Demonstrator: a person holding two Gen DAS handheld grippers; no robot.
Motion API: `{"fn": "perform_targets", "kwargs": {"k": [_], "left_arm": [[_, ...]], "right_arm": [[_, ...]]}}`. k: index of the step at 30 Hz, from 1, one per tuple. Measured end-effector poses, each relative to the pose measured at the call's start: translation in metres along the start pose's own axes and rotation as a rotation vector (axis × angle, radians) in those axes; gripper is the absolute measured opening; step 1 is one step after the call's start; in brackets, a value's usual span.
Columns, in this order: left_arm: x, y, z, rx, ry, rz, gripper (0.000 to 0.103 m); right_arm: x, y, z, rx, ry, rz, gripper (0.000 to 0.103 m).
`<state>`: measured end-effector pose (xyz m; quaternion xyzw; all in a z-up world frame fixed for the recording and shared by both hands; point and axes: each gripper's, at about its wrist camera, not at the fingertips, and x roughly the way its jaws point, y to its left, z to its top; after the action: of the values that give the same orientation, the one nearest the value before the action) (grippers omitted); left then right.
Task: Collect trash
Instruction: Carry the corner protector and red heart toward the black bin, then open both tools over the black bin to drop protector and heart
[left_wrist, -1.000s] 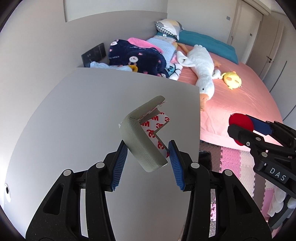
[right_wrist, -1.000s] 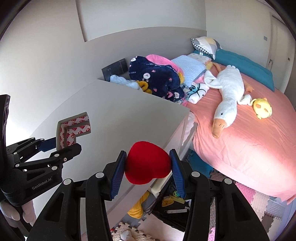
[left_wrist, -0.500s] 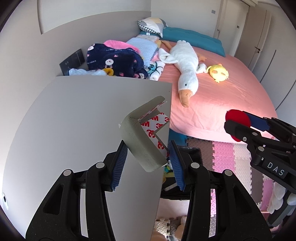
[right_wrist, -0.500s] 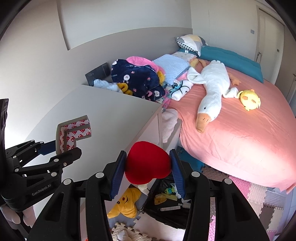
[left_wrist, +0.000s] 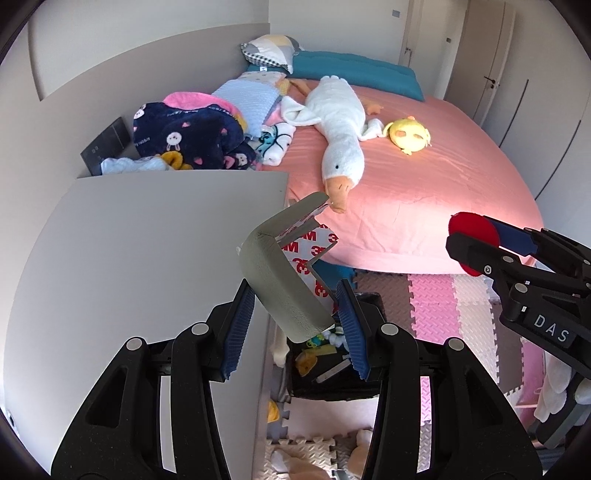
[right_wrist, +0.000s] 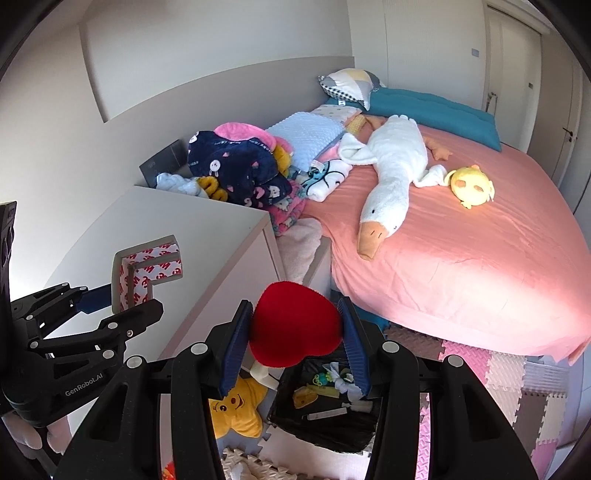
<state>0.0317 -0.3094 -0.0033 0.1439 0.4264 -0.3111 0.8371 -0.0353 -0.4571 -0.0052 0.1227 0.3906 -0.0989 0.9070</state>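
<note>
1. Foam corner guard (left_wrist: 284, 284) is clamped between the jaws of the left gripper (left_wrist: 297, 325) at lower centre of the left wrist view; its grey outer face is turned to the camera, and red-printed white adhesive backing is seen on the inner side.
2. In the right wrist view the same guard (right_wrist: 146, 273) is seen at lower left, its L-shape and printed backing shown plainly, held up in front of the grey surface (right_wrist: 192, 236).
3. Red heart-shaped plush (right_wrist: 293, 325) is gripped by the jaws of the right gripper (right_wrist: 295, 349), low in the centre of that frame; both blue pads are pressed against its sides.
4. From the left wrist view the red plush (left_wrist: 472, 236) is glimpsed at the right edge, held by the right gripper's black fingers.
5. Black-lined trash bin (right_wrist: 328, 417) is seen on the floor directly below the red plush, with small scraps already inside; in the left wrist view it (left_wrist: 332, 373) is found beneath the guard, partly hidden by the jaws.
6. Yellow star plush (right_wrist: 238, 410) is spotted on the floor just left of the bin.
7. Pink bed (right_wrist: 461, 266) fills the right half, with a white goose plush (right_wrist: 391, 173) and a yellow chick plush (right_wrist: 471, 184) lying on it.
8. Foam floor mats (left_wrist: 439, 317) in pink and white are seen beside the bed.
</note>
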Motion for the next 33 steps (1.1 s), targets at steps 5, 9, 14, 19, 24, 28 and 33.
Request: {"fn": "perform_targets", "kwargs": {"k": [5,9,14,19,24,28,33], "left_arm": [[0.004,-0.019,0.006,0.032,0.000,-0.020,0.046],[0.008,-0.032,0.011,0.054,-0.001,-0.037,0.046],[0.011,-0.048,0.015,0.083,-0.005,-0.055,0.046],[0.017,-0.059,0.020,0.106,-0.003,-0.072,0.046],[0.024,-0.063,0.025,0.120,0.009,-0.084,0.046],[0.033,-0.066,0.026,0.128,0.029,-0.087,0.046],[0.047,-0.070,0.030,0.141,0.074,-0.006,0.083]], "right_arm": [[-0.004,-0.018,-0.001,0.023,-0.006,-0.022,0.049],[-0.006,-0.030,0.000,0.039,-0.008,-0.040,0.049],[-0.007,-0.043,0.000,0.060,-0.008,-0.062,0.049],[-0.006,-0.056,0.000,0.081,-0.004,-0.080,0.049],[-0.002,-0.066,0.002,0.096,0.005,-0.092,0.049],[0.004,-0.071,0.004,0.109,0.016,-0.096,0.049],[0.012,-0.080,0.012,0.153,0.049,-0.105,0.055]]}}
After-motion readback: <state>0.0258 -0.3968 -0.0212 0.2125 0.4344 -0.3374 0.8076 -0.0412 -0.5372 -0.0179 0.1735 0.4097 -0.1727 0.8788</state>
